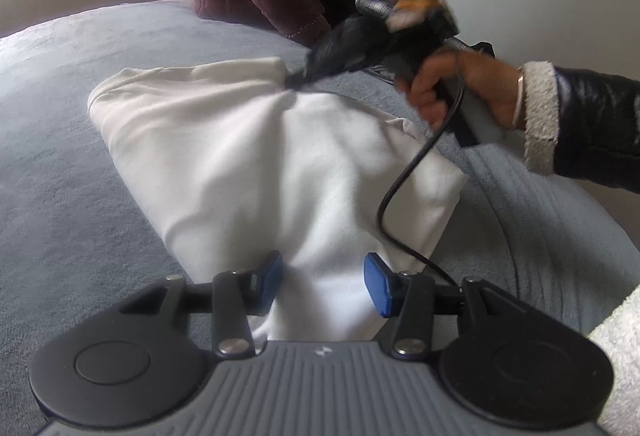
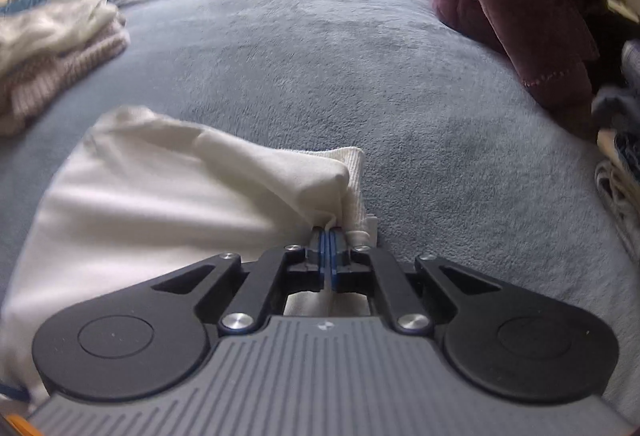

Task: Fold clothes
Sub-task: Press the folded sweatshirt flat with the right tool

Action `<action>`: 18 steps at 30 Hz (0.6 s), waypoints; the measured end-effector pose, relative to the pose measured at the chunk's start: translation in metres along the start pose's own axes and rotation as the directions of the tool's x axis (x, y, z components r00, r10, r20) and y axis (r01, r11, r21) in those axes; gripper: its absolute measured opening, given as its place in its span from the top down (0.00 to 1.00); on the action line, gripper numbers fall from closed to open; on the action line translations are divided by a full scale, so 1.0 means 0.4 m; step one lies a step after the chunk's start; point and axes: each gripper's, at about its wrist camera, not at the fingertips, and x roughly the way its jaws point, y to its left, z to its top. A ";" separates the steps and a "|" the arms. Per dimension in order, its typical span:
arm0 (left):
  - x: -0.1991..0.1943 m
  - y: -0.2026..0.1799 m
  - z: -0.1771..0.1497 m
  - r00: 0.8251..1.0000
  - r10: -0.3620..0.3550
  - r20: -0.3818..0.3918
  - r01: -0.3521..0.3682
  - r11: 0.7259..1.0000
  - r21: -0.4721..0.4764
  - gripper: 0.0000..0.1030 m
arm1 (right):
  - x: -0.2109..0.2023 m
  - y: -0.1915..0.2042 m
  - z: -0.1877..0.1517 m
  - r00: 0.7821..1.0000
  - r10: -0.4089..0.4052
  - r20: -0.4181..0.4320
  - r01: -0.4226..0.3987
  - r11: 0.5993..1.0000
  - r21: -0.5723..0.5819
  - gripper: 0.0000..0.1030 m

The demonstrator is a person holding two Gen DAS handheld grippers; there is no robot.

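No legible writing or brand appears. The white garment [image 1: 256, 155] lies on the blue-grey bed [image 2: 360, 75]. The right gripper [image 2: 329, 236] has its jaws clamped on a garment corner. The left gripper [image 1: 324, 282] holds its jaws partly apart, garment between; contact is unclear.

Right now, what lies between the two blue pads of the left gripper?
In the left wrist view, the white garment runs between the left gripper pads; they stand apart, not pressing it.
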 end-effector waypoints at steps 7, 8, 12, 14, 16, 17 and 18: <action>0.005 -0.001 0.005 1.000 0.007 0.001 -0.007 1.000 0.002 0.53 | -0.013 -0.083 0.061 0.987 0.159 0.026 -0.160 0.960 0.231 0.58; 0.004 -0.003 0.005 1.000 0.011 0.003 -0.011 1.000 0.006 0.53 | 0.003 -0.084 0.066 0.987 0.162 0.016 -0.161 0.961 0.223 0.59; 0.005 -0.006 0.008 1.000 0.019 0.004 -0.019 1.000 0.006 0.53 | 0.022 -0.054 0.069 0.992 0.128 0.005 -0.127 0.980 0.155 0.98; 0.005 -0.005 0.007 1.000 0.019 0.002 -0.019 1.000 0.004 0.53 | 0.031 -0.042 0.064 0.996 0.091 0.002 -0.090 0.989 0.120 0.98; 0.003 -0.006 0.007 1.000 0.017 0.001 -0.017 1.000 0.001 0.53 | 0.050 -0.044 0.062 0.998 0.055 -0.007 -0.054 0.993 0.107 0.96; 0.002 -0.007 0.006 1.000 0.017 0.001 -0.017 1.000 -0.001 0.52 | 0.048 -0.056 0.061 0.998 0.063 0.001 -0.062 0.989 0.137 0.95; 0.002 -0.007 0.006 1.000 0.016 0.000 -0.016 1.000 -0.003 0.52 | 0.044 -0.070 0.059 0.997 0.075 0.014 -0.076 0.982 0.172 0.94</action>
